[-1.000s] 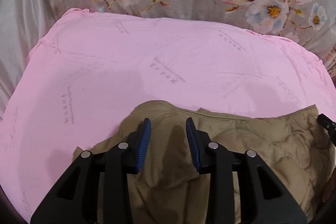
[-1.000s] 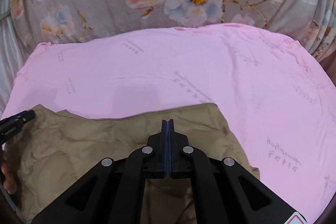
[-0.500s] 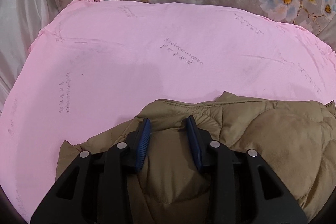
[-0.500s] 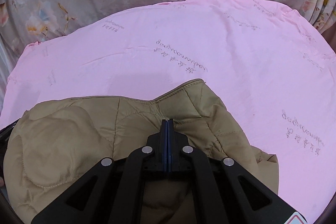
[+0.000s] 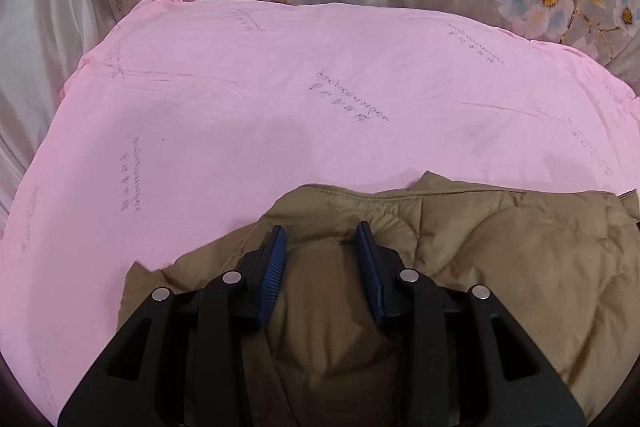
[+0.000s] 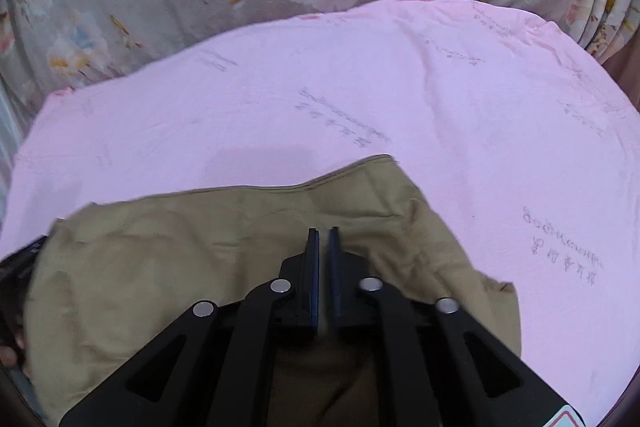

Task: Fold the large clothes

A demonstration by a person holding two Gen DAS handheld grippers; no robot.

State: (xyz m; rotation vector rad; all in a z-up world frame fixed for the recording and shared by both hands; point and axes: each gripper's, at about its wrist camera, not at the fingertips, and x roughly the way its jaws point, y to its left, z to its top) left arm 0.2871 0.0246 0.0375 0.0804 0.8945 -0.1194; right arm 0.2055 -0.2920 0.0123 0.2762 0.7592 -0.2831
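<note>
On the pink sheet [image 5: 248, 115] the tan jacket [image 5: 520, 267] lies bunched, its fold begun but unfinished; the left tool [image 5: 321, 245], partly open, straddles a padded bulge, while the right tool [image 6: 324, 247] has just been opening, cracked apart above the fabric.

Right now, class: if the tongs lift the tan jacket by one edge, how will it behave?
The jacket would probably sag and drape: it already lies crumpled in soft folds. Its puffy quilting suggests it is light for its bulk. The smooth shell may slip from the right tongs, whose jaws have just been opening.
</note>
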